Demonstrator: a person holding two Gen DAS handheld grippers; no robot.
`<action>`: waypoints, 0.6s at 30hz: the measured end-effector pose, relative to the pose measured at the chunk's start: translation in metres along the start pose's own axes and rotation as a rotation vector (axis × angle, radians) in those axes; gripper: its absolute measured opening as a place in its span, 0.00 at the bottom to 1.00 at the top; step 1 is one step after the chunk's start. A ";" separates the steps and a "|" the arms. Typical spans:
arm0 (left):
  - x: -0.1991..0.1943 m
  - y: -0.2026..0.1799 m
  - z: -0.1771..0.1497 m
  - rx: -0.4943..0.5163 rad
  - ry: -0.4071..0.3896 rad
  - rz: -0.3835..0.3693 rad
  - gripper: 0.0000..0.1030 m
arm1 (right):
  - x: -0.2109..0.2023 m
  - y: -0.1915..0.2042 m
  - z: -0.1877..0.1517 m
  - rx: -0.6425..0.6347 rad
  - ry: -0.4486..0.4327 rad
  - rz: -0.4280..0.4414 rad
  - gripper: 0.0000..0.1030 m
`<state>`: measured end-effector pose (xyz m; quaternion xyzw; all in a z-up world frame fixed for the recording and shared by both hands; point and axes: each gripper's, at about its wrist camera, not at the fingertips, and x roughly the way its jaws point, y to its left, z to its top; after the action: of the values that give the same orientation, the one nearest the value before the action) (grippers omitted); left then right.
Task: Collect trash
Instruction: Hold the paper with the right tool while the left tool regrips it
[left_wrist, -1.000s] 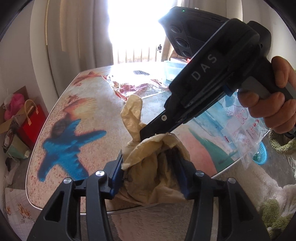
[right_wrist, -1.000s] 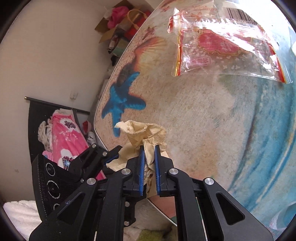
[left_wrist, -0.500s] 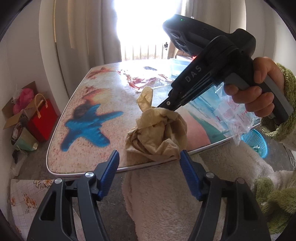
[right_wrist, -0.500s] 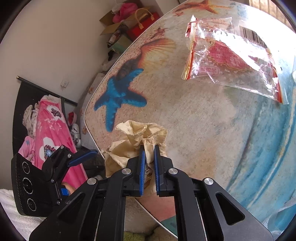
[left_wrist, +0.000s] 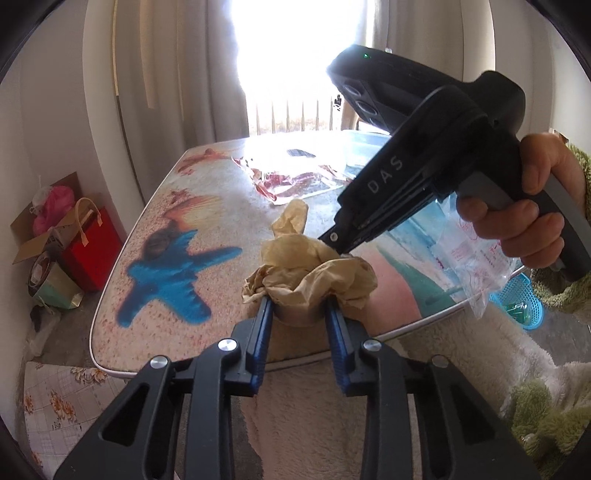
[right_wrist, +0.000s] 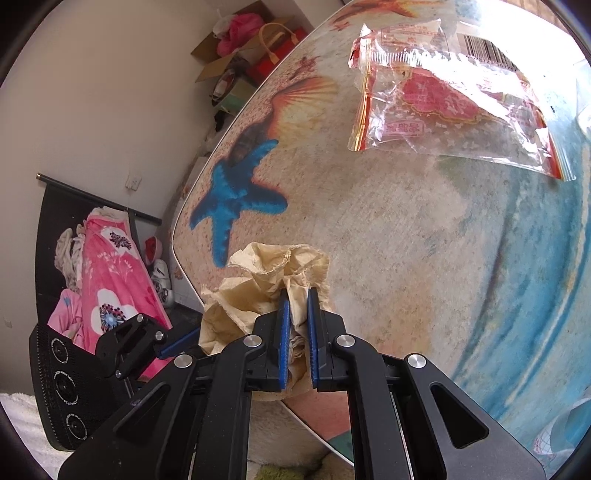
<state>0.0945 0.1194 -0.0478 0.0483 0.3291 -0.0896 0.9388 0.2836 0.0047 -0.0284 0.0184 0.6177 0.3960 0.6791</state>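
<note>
Crumpled tan paper wad (left_wrist: 314, 273) is sitting at the near edge of the beach-print table (left_wrist: 221, 295), between both grippers.

Left gripper (left_wrist: 300, 314): jaws have just been closing, and the wad's lower part is now sitting between the blue pads (left_wrist: 263, 332), which appear to be pressing its sides. The bulk of the wad is bulging above the fingertips toward 12 o'clock.

Right gripper (right_wrist: 296, 310): jaws are standing nearly together, pinching a fold of the same wad (right_wrist: 266, 291). In the left wrist view this gripper is coming in from 2 o'clock, its tips buried in the top of the paper; a hand (left_wrist: 524, 206) is gripping its handle, along with a clear printed plastic bag (left_wrist: 476, 266) dangling below the fingers.

Blue starfish print (right_wrist: 236, 199) is lying at 11 o'clock of the wad in the right wrist view. A clear red-printed snack wrapper (right_wrist: 454, 107) is lying flat on the table at 1 o'clock, well apart from the wad.

Off the table at 9 o'clock in the left wrist view: a red gift bag (left_wrist: 92, 251) on the floor. At 3 o'clock, a small blue basket (left_wrist: 521, 299) is sitting beyond the table's edge.
</note>
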 end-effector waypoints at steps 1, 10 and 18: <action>0.000 0.000 0.003 -0.003 -0.009 -0.002 0.28 | 0.000 0.000 0.000 -0.002 0.001 -0.001 0.07; 0.016 -0.001 0.020 0.044 -0.041 -0.035 0.30 | 0.003 0.001 0.000 0.001 0.015 0.011 0.07; 0.017 -0.009 0.025 0.150 -0.041 -0.047 0.35 | 0.003 -0.011 0.002 0.044 0.080 0.088 0.07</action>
<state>0.1211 0.1041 -0.0398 0.1087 0.3033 -0.1371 0.9367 0.2907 0.0000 -0.0362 0.0446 0.6515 0.4125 0.6352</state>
